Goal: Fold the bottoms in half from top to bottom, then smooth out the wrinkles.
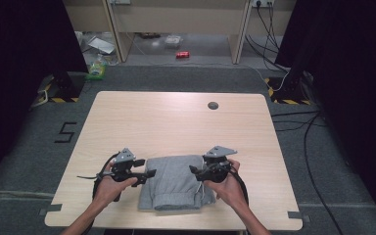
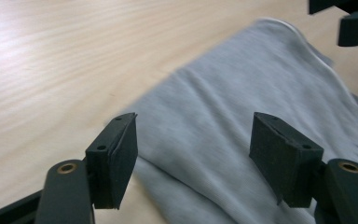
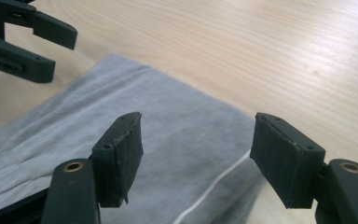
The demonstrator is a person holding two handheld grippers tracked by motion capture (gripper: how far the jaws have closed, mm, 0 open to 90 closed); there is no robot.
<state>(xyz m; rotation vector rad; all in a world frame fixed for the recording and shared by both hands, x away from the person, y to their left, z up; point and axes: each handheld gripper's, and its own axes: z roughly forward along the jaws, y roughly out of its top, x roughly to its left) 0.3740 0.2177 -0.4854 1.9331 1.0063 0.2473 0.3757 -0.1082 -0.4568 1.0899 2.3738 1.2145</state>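
Near the front edge of the counter lies a folded grey garment, flanked by the left claw and right claw, both wide and empty. Snagging a loose edge could undo the fold.

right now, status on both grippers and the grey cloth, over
Left gripper open at the folded grey cloth, left edge. Right gripper open at its right edge. Cloth flat on the table, nothing gripped. Nothing in the way.
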